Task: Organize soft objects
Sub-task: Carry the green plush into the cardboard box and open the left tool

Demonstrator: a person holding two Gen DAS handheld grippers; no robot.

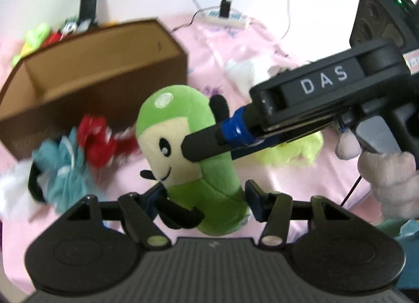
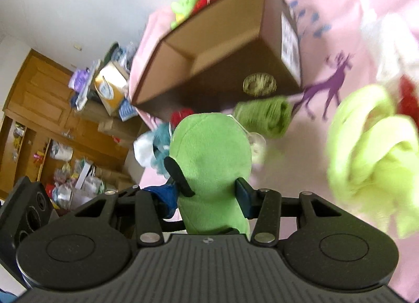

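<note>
Between both claws, above the pink bed [image 1: 209,49], hangs the green plush [image 1: 183,146]. The left claw [image 1: 203,199] is clamped on its lower body; the right claw [image 2: 212,195] is clamped on it from behind, with one finger [image 1: 209,143] lying across its face. The open box [image 1: 86,67] stands just beyond, apparently the goal. To do this well, let one claw carry: loosen the right, keep the left firm, lift the plush over the near wall and lower it inside before letting go. Other soft things lie beside the box: a blue and red heap [image 1: 78,151] and a yellow-green cloth [image 2: 374,156].
</note>
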